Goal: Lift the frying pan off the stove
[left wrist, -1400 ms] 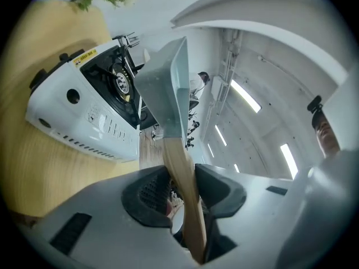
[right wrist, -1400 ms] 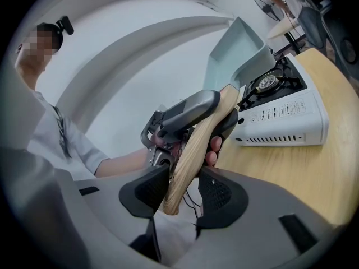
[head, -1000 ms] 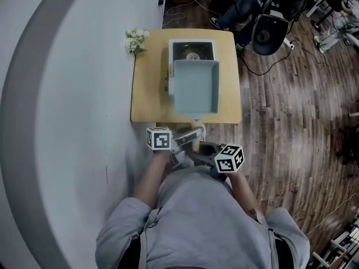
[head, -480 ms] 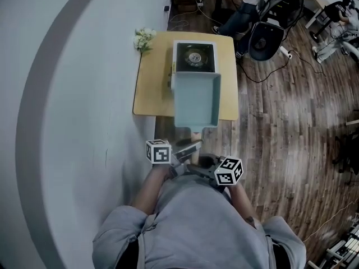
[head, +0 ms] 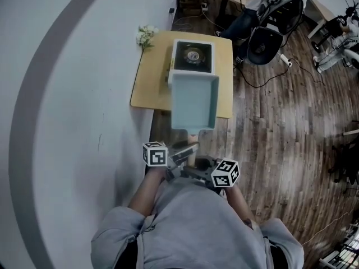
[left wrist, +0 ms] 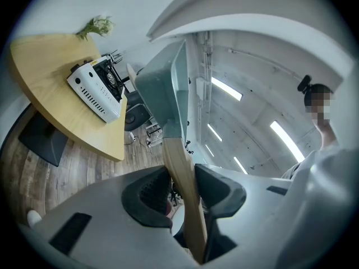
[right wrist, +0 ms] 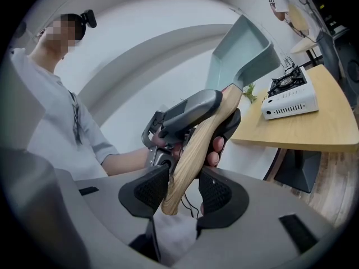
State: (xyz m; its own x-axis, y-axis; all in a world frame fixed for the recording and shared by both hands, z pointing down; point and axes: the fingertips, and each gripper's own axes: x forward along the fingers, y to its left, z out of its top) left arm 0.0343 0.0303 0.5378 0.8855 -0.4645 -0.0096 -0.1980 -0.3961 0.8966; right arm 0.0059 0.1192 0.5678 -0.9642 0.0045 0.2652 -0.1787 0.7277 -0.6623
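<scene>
The square teal frying pan hangs in the air in front of the white portable stove, out over the table's near edge. Its wooden handle points back at me. My left gripper is shut on the handle, whose sides both pads press. My right gripper is shut on the handle's end, which lies slantwise between its pads. In the right gripper view the pan tilts up, the left gripper clamps the handle higher up, and the stove stands beyond.
The stove stands on a small wooden table against the white wall, with a bunch of flowers at its far left corner. A dark office chair, a seated person and cables are on the wooden floor at the back right.
The pan has come off the stove and toward me with both grippers on its handle. The burner now shows fully, and the pan overhangs the table's near edge.
</scene>
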